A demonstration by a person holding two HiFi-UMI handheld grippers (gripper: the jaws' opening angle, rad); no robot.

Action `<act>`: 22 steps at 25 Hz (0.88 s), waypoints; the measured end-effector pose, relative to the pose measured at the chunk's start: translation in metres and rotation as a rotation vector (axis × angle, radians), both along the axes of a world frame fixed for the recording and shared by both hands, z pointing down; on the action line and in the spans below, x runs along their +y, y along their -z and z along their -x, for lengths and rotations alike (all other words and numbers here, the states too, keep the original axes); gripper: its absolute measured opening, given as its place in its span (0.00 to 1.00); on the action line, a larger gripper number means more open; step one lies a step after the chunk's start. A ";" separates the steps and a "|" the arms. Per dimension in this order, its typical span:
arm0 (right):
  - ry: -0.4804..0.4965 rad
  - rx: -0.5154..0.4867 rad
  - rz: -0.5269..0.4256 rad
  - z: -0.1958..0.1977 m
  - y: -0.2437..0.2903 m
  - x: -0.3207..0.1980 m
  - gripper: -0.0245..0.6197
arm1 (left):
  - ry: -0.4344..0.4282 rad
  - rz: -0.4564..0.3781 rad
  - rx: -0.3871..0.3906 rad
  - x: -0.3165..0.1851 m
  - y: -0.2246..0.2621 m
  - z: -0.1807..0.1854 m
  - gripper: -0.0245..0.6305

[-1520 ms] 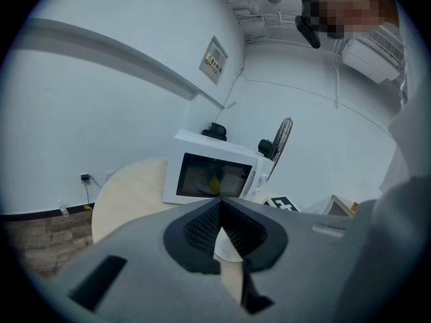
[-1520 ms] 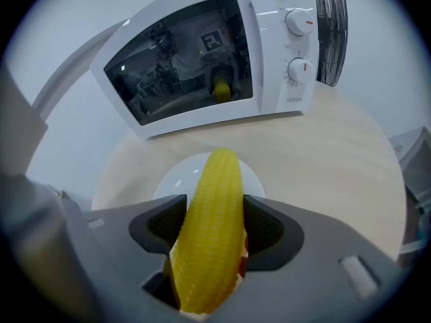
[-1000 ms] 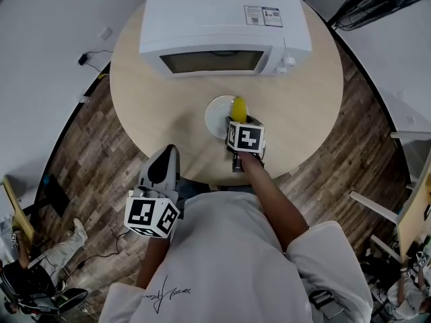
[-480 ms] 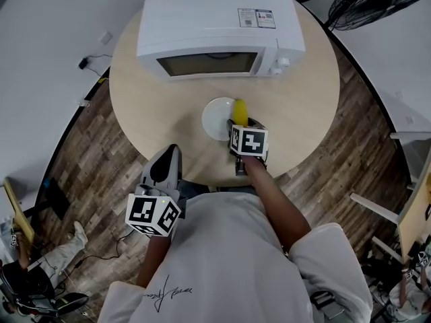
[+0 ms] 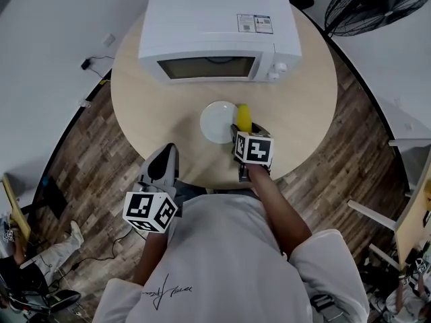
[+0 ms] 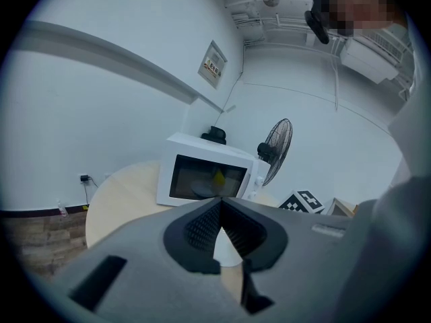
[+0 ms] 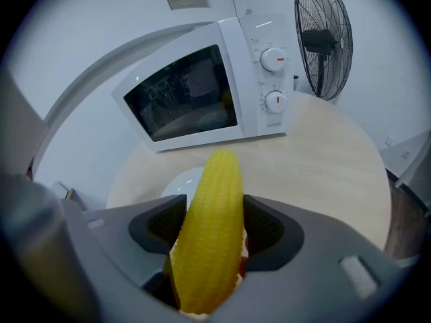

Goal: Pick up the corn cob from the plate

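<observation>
The yellow corn cob (image 7: 214,214) stands upright between the jaws of my right gripper (image 7: 214,229), which is shut on it. In the head view the corn cob (image 5: 243,117) hangs just past the right rim of the white plate (image 5: 217,122), held by the right gripper (image 5: 244,129). Behind the cob in the right gripper view, the plate (image 7: 176,184) lies bare. My left gripper (image 5: 168,151) hovers at the table's near edge, away from the plate. Its jaws (image 6: 221,203) are shut on nothing.
A white microwave (image 5: 214,32) with its door closed stands at the back of the round wooden table (image 5: 303,93). A black floor fan (image 7: 323,38) stands behind the table on the right. Wooden floor surrounds the table.
My right gripper has drawn back toward me and slightly right with the corn cob, carrying it from over the plate's rim to beside the plate. The left gripper has stayed put.
</observation>
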State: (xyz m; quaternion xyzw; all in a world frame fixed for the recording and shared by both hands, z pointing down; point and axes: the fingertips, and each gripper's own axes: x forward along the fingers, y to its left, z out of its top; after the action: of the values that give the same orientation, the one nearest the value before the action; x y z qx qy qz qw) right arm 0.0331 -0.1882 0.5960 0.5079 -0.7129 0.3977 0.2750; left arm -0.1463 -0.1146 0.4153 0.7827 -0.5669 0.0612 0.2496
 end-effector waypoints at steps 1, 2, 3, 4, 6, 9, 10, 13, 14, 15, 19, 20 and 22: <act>0.004 -0.004 -0.005 -0.001 0.001 0.000 0.47 | 0.001 -0.002 0.001 0.001 0.000 0.000 0.04; 0.007 -0.004 -0.010 -0.002 0.003 0.001 0.47 | 0.002 -0.003 0.001 0.001 0.001 0.000 0.04; 0.008 -0.002 -0.015 -0.003 0.006 0.001 0.47 | 0.002 -0.003 0.002 0.002 0.001 -0.001 0.04; 0.009 -0.001 -0.019 -0.004 0.009 0.001 0.47 | 0.003 -0.003 0.004 0.003 0.000 -0.001 0.04; 0.011 -0.006 -0.029 -0.006 0.013 0.002 0.47 | 0.004 -0.001 0.006 0.005 -0.001 -0.003 0.04; 0.017 -0.016 -0.045 -0.007 0.020 0.005 0.47 | 0.004 0.000 0.011 0.007 -0.002 -0.005 0.04; 0.020 -0.020 -0.050 -0.008 0.023 0.006 0.47 | 0.004 -0.001 0.012 0.008 -0.001 -0.006 0.04; 0.021 -0.038 -0.061 -0.010 0.030 0.009 0.47 | 0.003 -0.003 0.021 0.010 -0.002 -0.009 0.04; 0.021 -0.041 -0.066 -0.011 0.033 0.010 0.47 | 0.003 -0.002 0.026 0.011 -0.003 -0.010 0.04; 0.021 -0.044 -0.072 -0.012 0.036 0.011 0.47 | 0.003 -0.002 0.029 0.012 -0.003 -0.011 0.04; 0.027 -0.059 -0.103 -0.015 0.047 0.013 0.47 | -0.003 -0.006 0.026 0.014 -0.001 -0.015 0.04; 0.030 -0.065 -0.113 -0.015 0.050 0.013 0.47 | -0.004 -0.008 0.025 0.014 -0.001 -0.017 0.04; 0.035 -0.077 -0.132 -0.016 0.055 0.015 0.47 | -0.005 -0.011 0.025 0.015 0.000 -0.018 0.04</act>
State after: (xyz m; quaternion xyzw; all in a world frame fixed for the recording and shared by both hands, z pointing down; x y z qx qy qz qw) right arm 0.0488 -0.1729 0.5405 0.4965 -0.7566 0.3642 0.2201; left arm -0.1279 -0.0991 0.4155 0.7861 -0.5622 0.0491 0.2521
